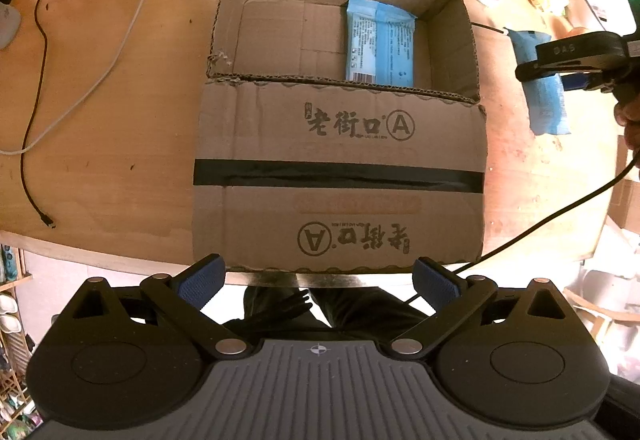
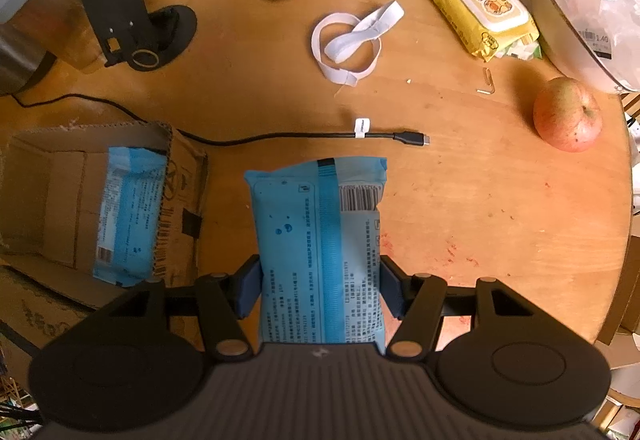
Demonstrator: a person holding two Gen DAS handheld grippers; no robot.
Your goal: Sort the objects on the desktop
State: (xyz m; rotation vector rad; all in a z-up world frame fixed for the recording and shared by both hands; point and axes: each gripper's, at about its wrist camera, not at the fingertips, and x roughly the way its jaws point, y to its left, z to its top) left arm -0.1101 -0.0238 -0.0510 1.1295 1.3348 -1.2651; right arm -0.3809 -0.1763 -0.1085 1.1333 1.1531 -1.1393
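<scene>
An open cardboard box (image 1: 280,40) sits mid-table, its near flap (image 1: 340,176) folded toward me. One blue tissue pack (image 1: 378,44) lies inside at the right; in the right wrist view that pack (image 2: 128,212) and the box (image 2: 40,192) show at the left. My left gripper (image 1: 318,280) hangs open and empty at the table's near edge, in front of the flap. My right gripper (image 2: 320,292) is shut on a second blue tissue pack (image 2: 320,240), above the table right of the box. That gripper (image 1: 560,70) and its pack (image 1: 546,104) also show at the right of the left wrist view.
A black cable (image 2: 280,138), a white strap loop (image 2: 348,40), a yellow wipes pack (image 2: 480,8), an apple (image 2: 568,116) and a paper clip (image 2: 488,80) lie beyond the held pack. A black stand (image 2: 132,24), bags and appliances line the back. More cables (image 1: 36,100) run left of the box.
</scene>
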